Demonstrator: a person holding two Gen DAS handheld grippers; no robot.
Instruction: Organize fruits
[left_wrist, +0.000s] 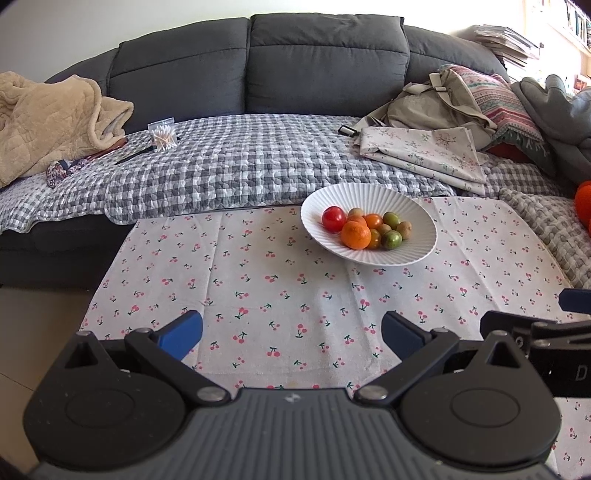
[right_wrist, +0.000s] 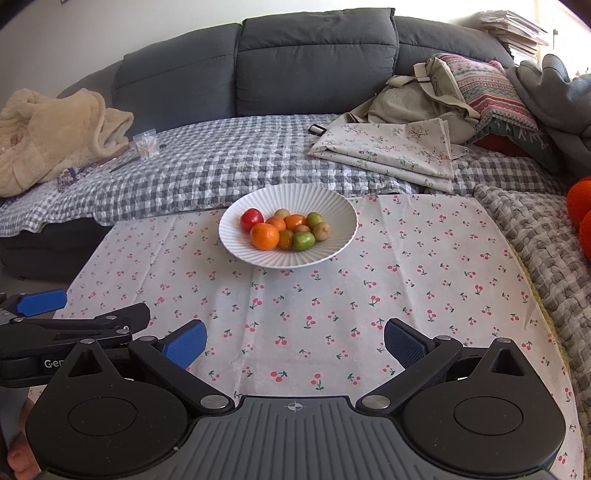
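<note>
A dark grey sofa (left_wrist: 325, 62) filled the background, its seat under a grey checked quilt (left_wrist: 236, 166), as we held both grippers low over the near edge of a table spread with a cherry-print cloth (right_wrist: 406, 266). A beige blanket (left_wrist: 48, 118) lay heaped at the sofa's left end and a canvas bag (right_wrist: 417, 96) rested on folded floral fabric (right_wrist: 391, 151) toward the right. Our left gripper (left_wrist: 291, 334) stood wide open, its blue pads well apart and holding nothing; our right gripper (right_wrist: 293, 341), just beside it, was likewise spread wide and empty. The white ribbed bowl (right_wrist: 332, 206) sat near the far edge of the tabletop, well apart from both grippers, with the fruits gathered inside it: an orange (right_wrist: 264, 236) at the front, a red tomato (right_wrist: 251, 219) to its left, and a green fruit (right_wrist: 304, 240) just beside a small brown one (right_wrist: 321, 230) on the right.
</note>
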